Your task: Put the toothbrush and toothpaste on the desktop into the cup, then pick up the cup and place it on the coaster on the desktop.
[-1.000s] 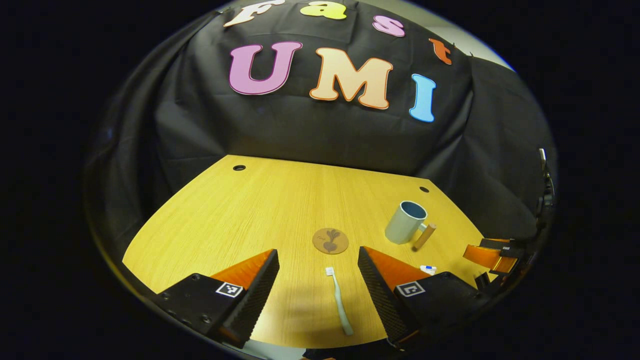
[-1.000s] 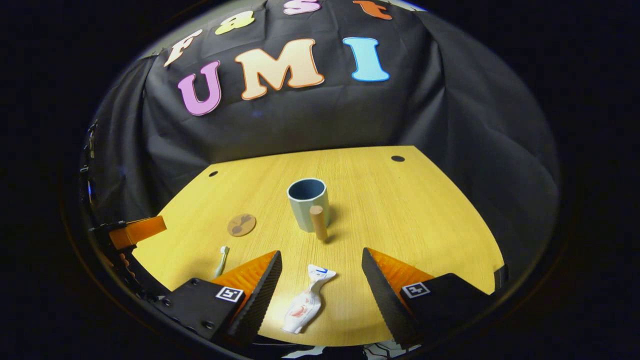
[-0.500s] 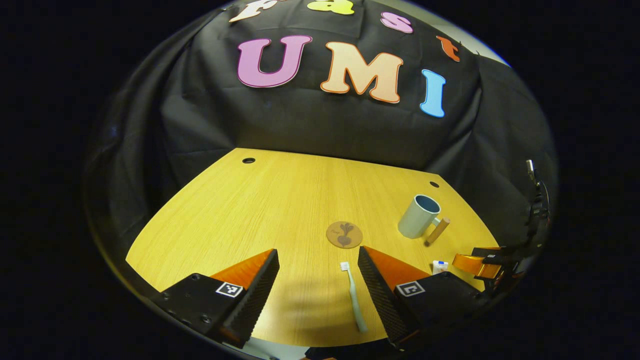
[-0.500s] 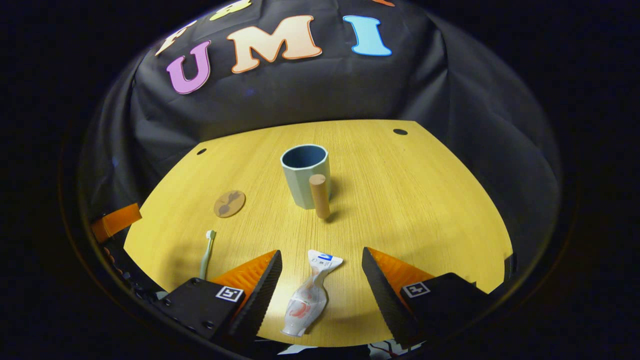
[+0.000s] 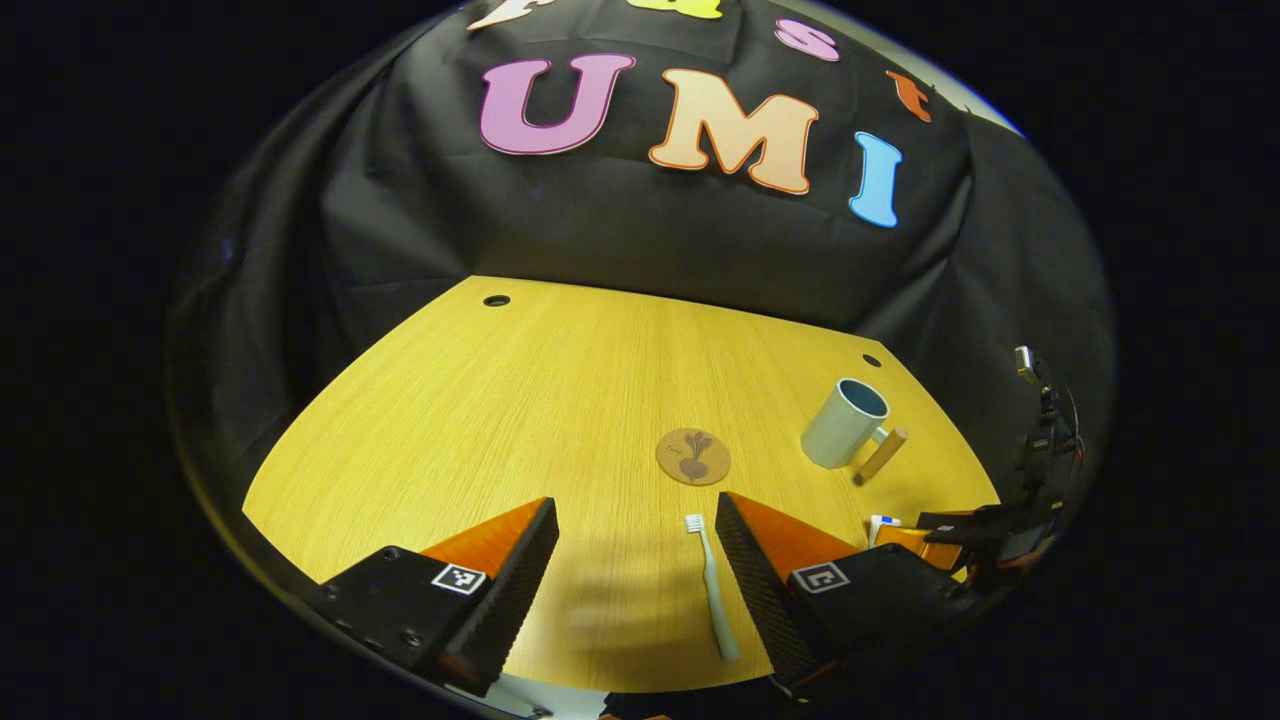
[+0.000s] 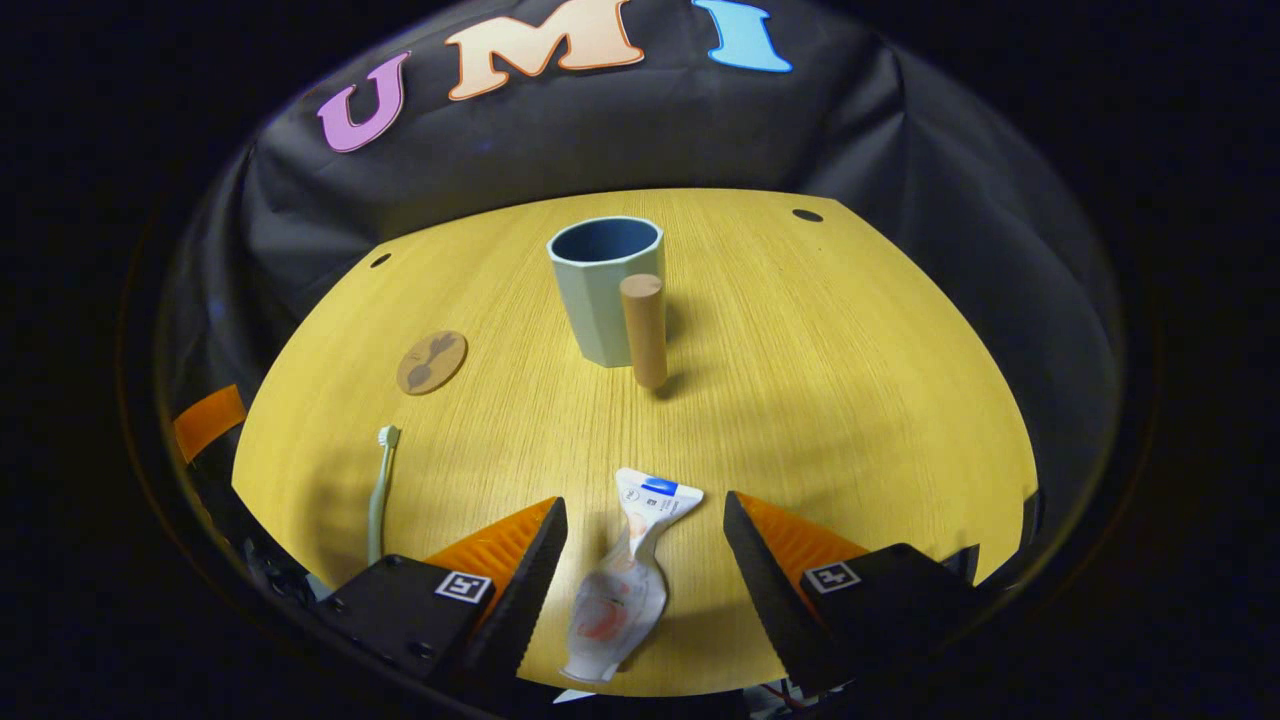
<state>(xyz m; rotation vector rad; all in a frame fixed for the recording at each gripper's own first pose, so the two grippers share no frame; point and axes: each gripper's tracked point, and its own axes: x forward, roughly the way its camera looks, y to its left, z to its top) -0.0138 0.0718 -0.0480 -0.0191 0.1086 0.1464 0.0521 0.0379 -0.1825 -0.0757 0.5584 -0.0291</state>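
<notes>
Crumpled toothpaste (image 6: 620, 580) lies between the spread right tongs (image 6: 640, 560); clenched, they could squirt it out. Left tongs (image 5: 635, 560), gaping too, seemingly straddle the thin toothbrush (image 5: 712, 585), which might roll away.

cup (image 6: 605, 290) mid-desk (image 6: 850, 400), empty | coaster (image 6: 432, 362) left of cup, apart | toothbrush (image 6: 378, 490) near left front edge | toothpaste (image 6: 625, 580) at front edge, before cup

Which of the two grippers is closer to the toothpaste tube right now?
The right gripper: the toothpaste lies on the table between its open fingers. The left gripper is off to the side, straddling the toothbrush.
</notes>
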